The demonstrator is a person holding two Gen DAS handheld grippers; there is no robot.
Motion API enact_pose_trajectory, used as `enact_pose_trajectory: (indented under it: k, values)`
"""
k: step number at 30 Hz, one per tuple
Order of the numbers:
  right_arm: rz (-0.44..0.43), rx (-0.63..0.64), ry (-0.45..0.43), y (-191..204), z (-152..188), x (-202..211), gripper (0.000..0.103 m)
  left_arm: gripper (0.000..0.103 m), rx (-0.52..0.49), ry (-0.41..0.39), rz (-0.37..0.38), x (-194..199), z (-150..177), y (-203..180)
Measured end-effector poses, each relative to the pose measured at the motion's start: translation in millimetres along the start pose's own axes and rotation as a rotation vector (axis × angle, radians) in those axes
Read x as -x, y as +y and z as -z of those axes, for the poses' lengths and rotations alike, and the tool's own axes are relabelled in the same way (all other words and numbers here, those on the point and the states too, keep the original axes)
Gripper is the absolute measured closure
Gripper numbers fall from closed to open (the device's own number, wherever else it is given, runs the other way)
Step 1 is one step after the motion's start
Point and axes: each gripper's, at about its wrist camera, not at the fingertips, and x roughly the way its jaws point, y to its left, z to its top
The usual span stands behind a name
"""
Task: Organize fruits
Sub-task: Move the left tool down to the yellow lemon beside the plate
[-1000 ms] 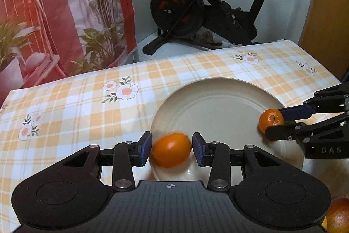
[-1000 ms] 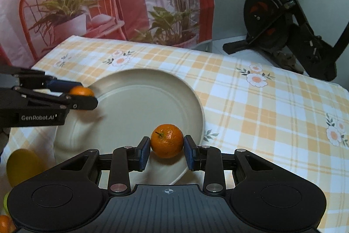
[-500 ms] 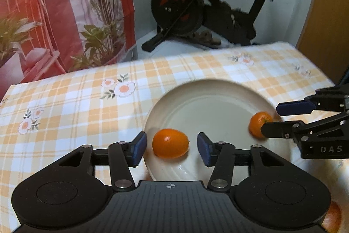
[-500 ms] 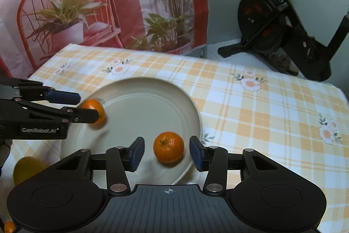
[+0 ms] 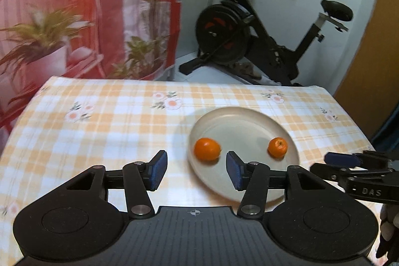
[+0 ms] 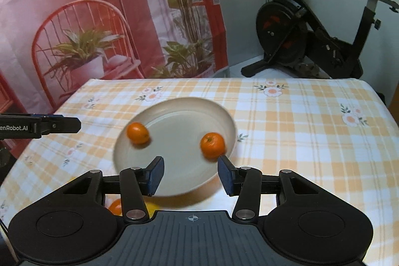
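Both hand-held grippers, left gripper (image 5: 195, 172) and right gripper (image 6: 190, 175), hang spread and empty beside the round cream plate (image 6: 174, 181), while unplaced fruit (image 6: 116, 206) lies at the right gripper's seven o'clock, nearer it.

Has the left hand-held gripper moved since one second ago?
Yes. The left hand-held gripper opened, released its orange and drew back from the plate.

Two orange tangerines (image 5: 207, 149) (image 5: 277, 147) on a cream plate (image 5: 239, 121); counter cloth (image 5: 112, 116) orange-and-white plaid (with small flower prints); blue pads on black fingers (image 5: 157, 170)
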Motion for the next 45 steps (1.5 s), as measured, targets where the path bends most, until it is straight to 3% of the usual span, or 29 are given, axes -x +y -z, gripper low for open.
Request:
enact_pose_trajectory:
  k: [7, 19, 25, 45]
  values:
    - [-0.038, 0.012, 0.002, 27.6, 10.1, 11.7, 0.059, 0.048, 0.045, 0.017, -0.007, 18.6, 16.6, 16.3]
    - [-0.092, 0.085, 0.07, 66.0, 12.2, -2.1, 0.059, 0.049, 0.127, 0.074, 0.004, 5.7, 32.0, 47.4]
    - [-0.121, 0.129, 0.112, 80.4, 11.9, -13.5, 0.059, 0.05, 0.177, 0.114, 0.031, -8.8, 40.2, 59.0]
    - [-0.222, 0.192, 0.208, 109.0, 15.2, -38.0, 0.059, 0.051, 0.207, 0.193, 0.171, -33.4, 44.7, 60.1]
